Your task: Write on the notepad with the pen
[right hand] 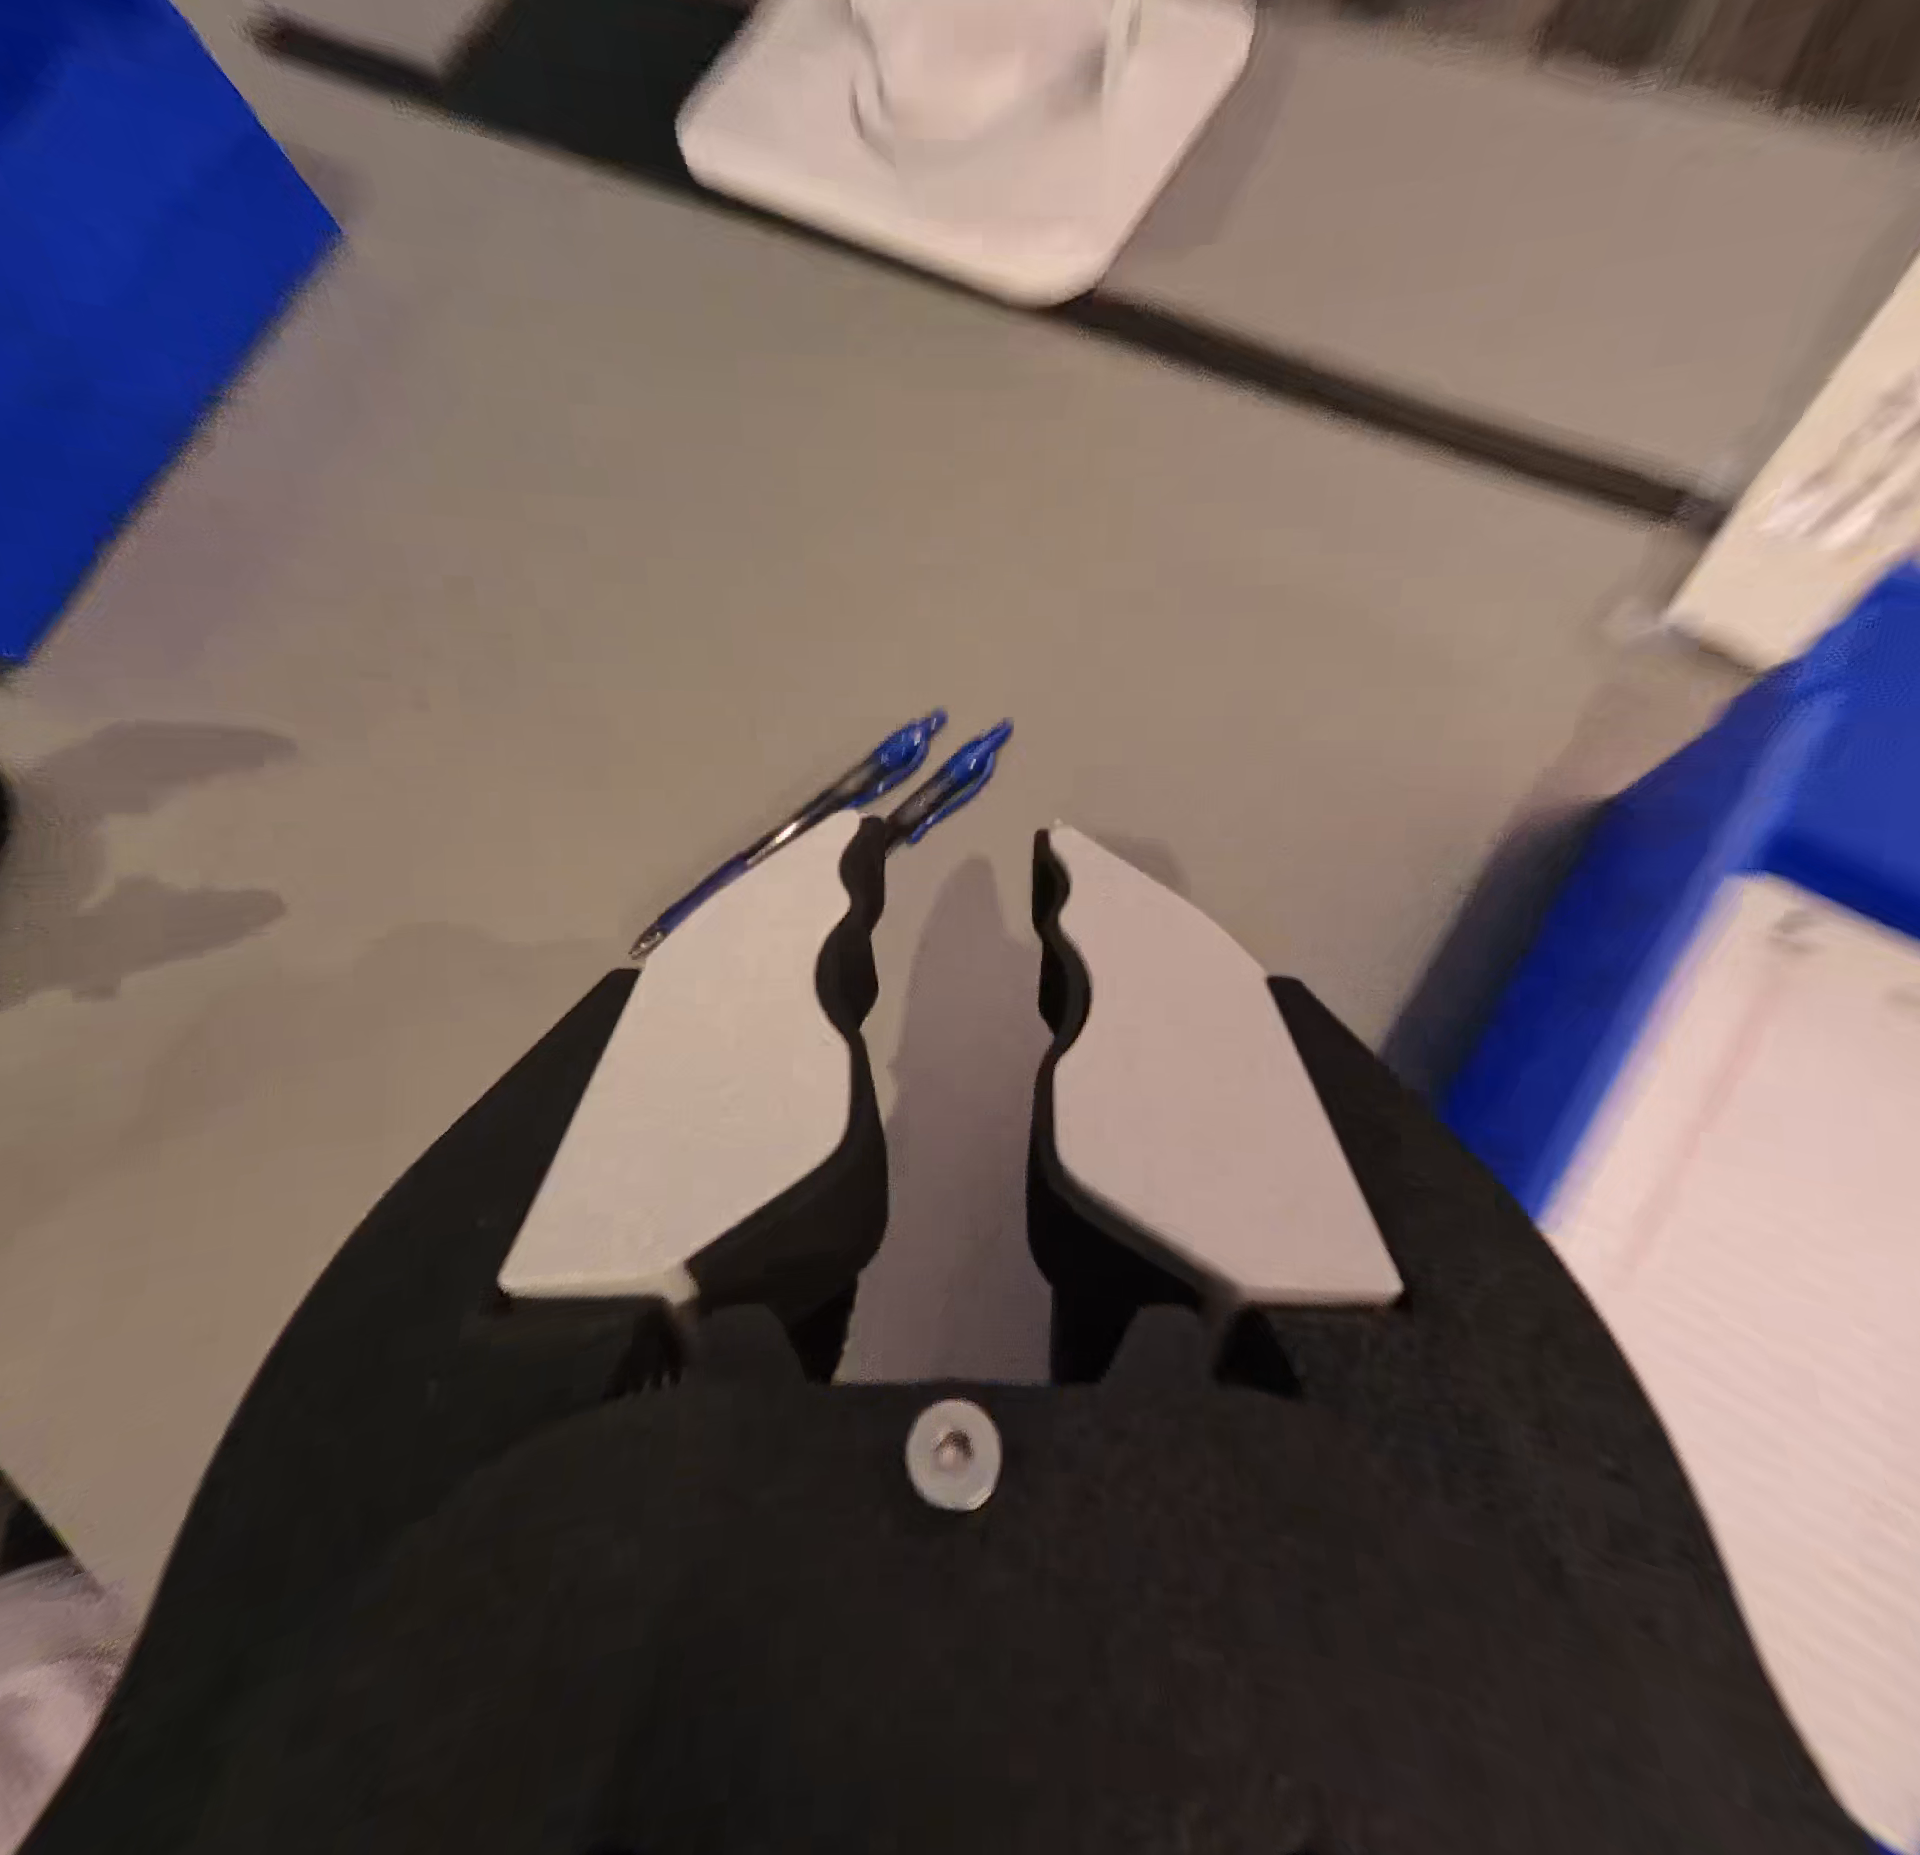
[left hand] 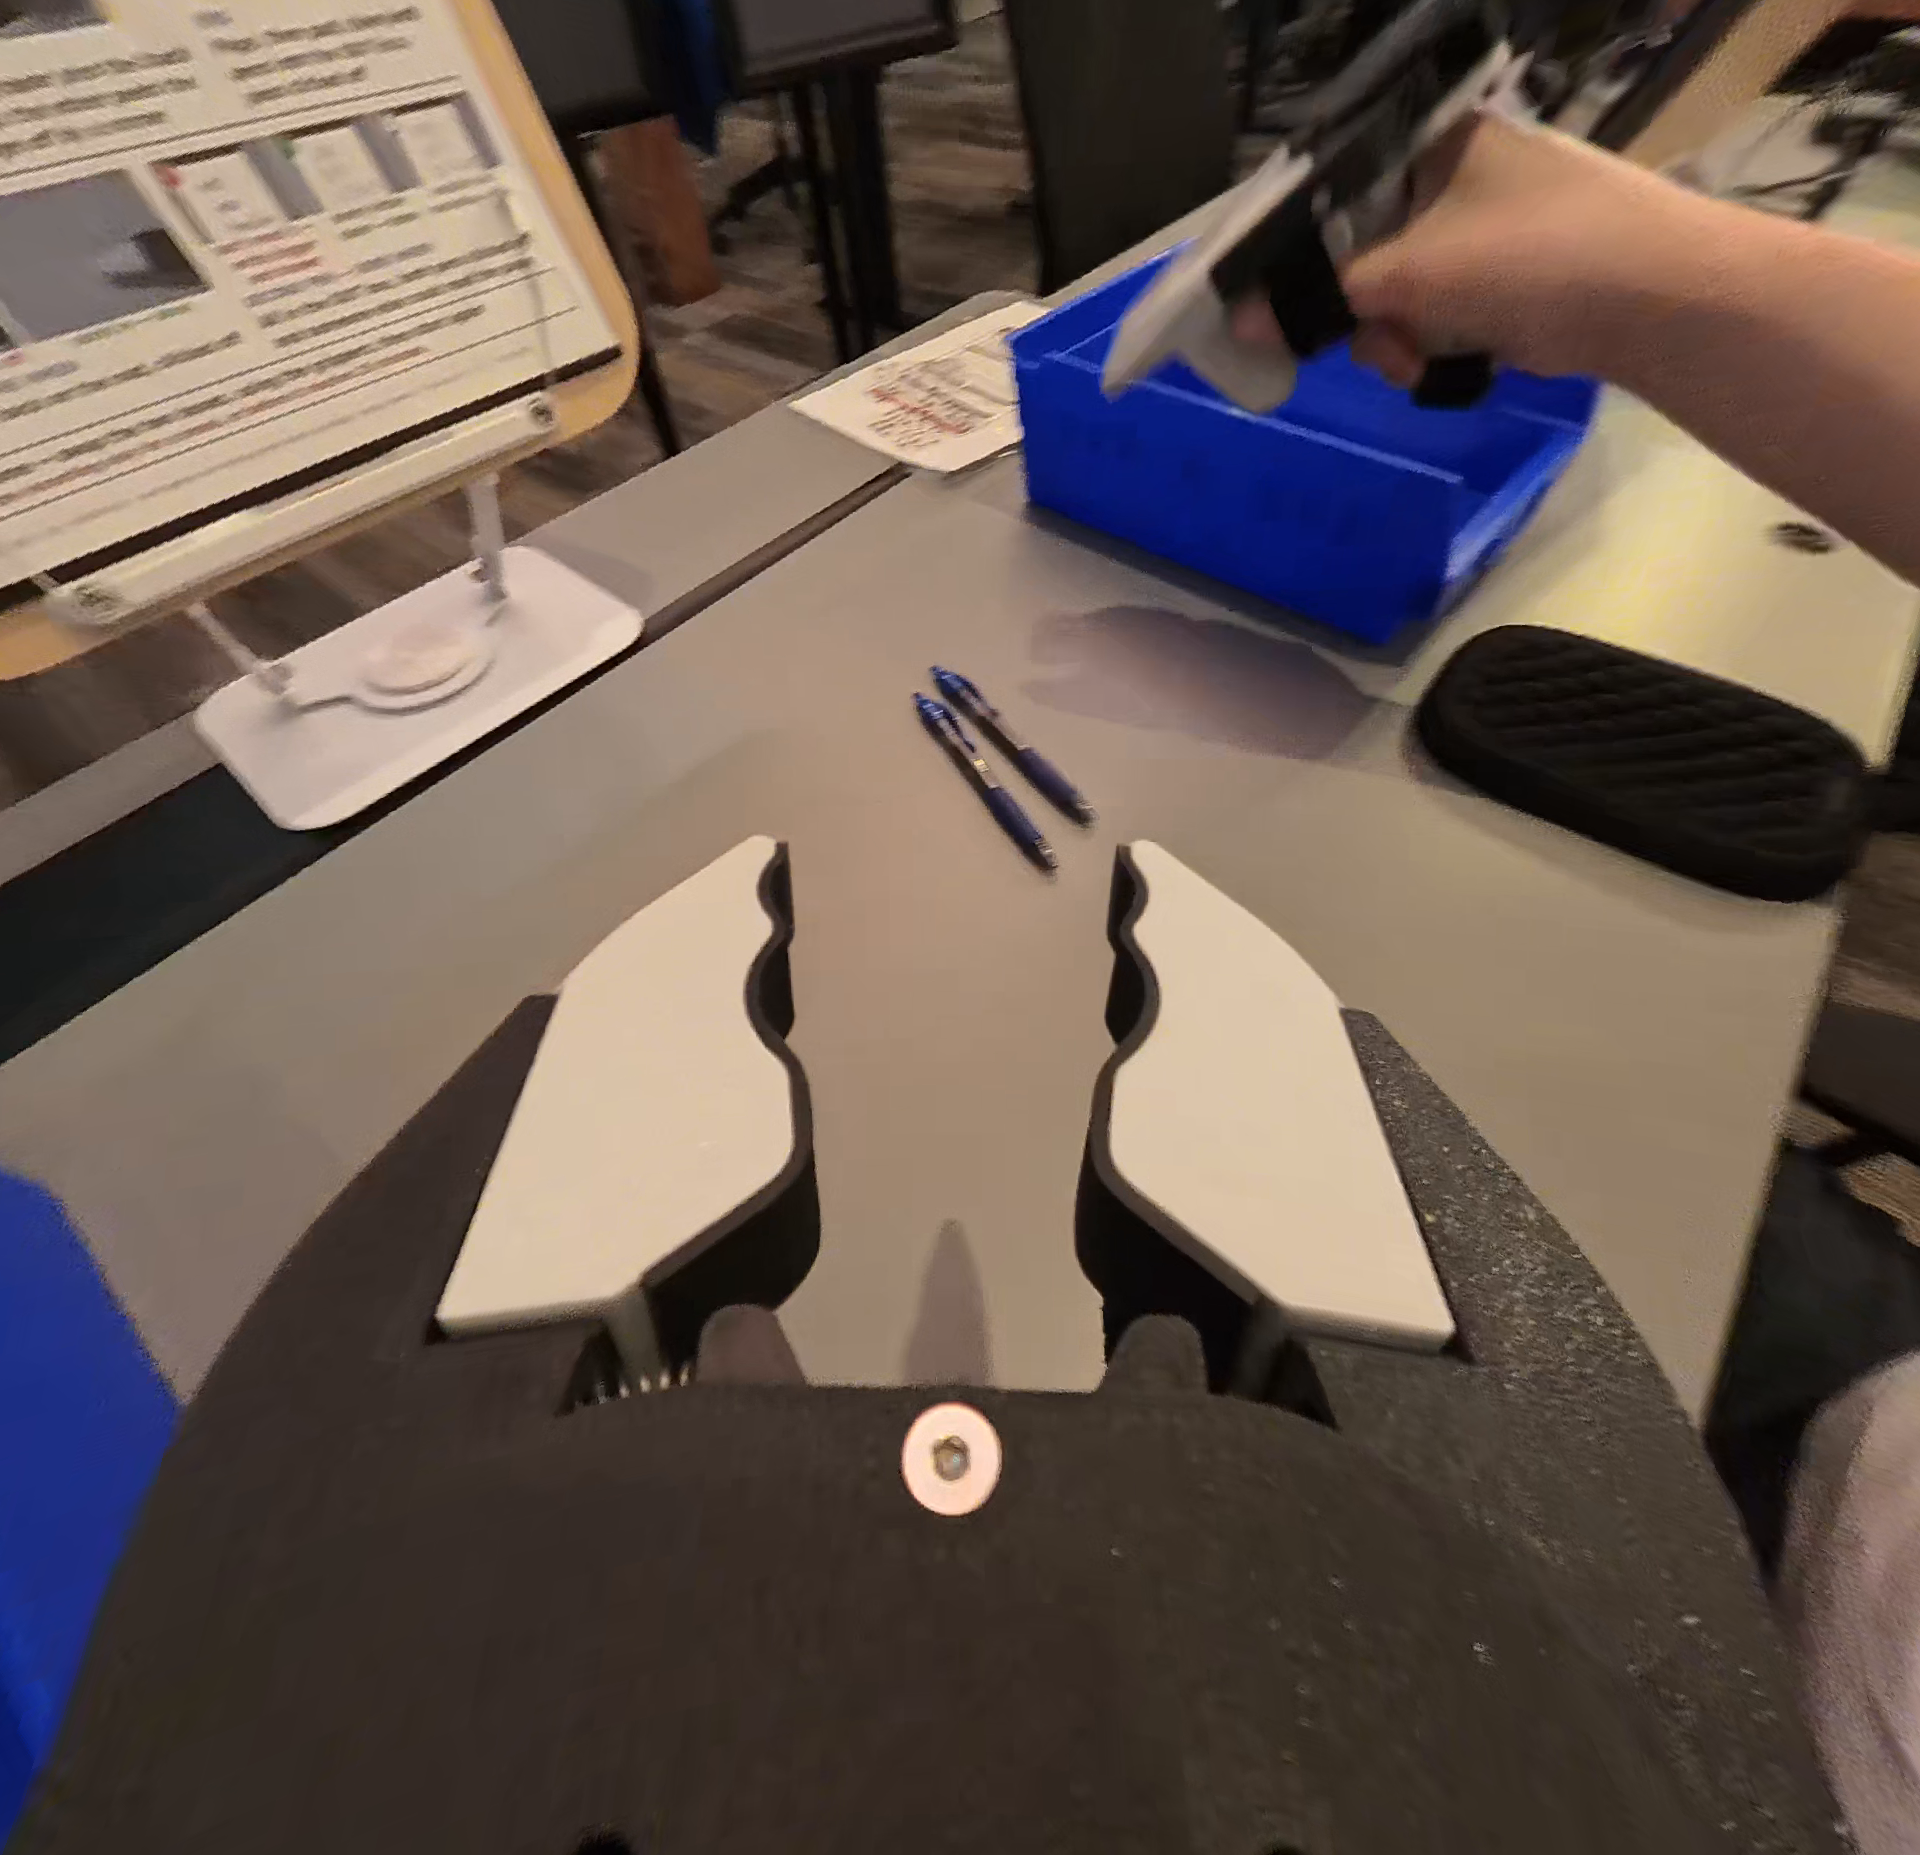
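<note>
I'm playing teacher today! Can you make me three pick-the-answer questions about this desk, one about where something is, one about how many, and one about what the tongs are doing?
1. Where do the pens lie?
A. In the blue bin
B. On the grey table
C. On the black pad

2. How many blue pens are there?
A. One
B. Two
C. Four

3. What are the left tongs doing?
A. Squeezing a pen
B. Holding paper
C. Open, holding nothing

Answers:
1. B: both pens rest on the bare grey table, apart from the blue bin and black pad.
2. B: two pens lie side by side.
3. C: the left tongs show only table between their fingers.
</note>
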The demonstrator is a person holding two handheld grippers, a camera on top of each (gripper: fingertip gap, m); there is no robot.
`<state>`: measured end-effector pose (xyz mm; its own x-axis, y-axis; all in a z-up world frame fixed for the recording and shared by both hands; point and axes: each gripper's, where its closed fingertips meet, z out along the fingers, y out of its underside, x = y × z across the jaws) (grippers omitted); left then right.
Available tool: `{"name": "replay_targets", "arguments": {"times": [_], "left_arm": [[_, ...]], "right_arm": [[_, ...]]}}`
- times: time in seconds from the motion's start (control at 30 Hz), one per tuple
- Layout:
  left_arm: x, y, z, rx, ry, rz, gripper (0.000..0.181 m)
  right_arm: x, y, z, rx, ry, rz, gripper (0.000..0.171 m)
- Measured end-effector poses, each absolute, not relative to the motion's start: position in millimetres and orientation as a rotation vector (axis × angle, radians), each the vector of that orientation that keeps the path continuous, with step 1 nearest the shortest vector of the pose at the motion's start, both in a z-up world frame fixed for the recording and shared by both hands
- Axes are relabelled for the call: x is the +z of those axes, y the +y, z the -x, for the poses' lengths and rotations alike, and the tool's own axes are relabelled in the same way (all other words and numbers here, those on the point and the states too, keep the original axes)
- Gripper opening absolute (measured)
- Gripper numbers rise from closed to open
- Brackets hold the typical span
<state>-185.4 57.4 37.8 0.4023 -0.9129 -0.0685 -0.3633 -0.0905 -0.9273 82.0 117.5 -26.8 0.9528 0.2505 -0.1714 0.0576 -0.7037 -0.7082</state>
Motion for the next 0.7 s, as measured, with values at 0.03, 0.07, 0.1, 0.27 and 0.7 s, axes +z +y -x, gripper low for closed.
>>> {"name": "replay_targets", "arguments": {"times": [0.03, 0.07, 0.1, 0.27, 0.7], "left_arm": [[34, 62, 186, -0.649, 1.119, 1.673, 0.059], [31, 65, 187, -0.616, 1.099, 1.684, 0.059], [30, 67, 187, -0.595, 1.083, 1.689, 0.060], [27, 59, 188, -0.603, 1.074, 1.673, 0.059], [10, 45, 210, -0.670, 1.083, 1.680, 0.057]], "right_arm": [[-52, 122, -70, 0.334, -0.194, 2.400, 0.029], [-75, 124, -57, 0.360, -0.172, 2.469, 0.029], [-96, 124, -48, 0.373, -0.142, 2.540, 0.030], [-142, 126, -32, 0.362, 0.000, 2.720, 0.032], [-156, 123, -26, 0.218, 0.239, 2.904, 0.032]]}}
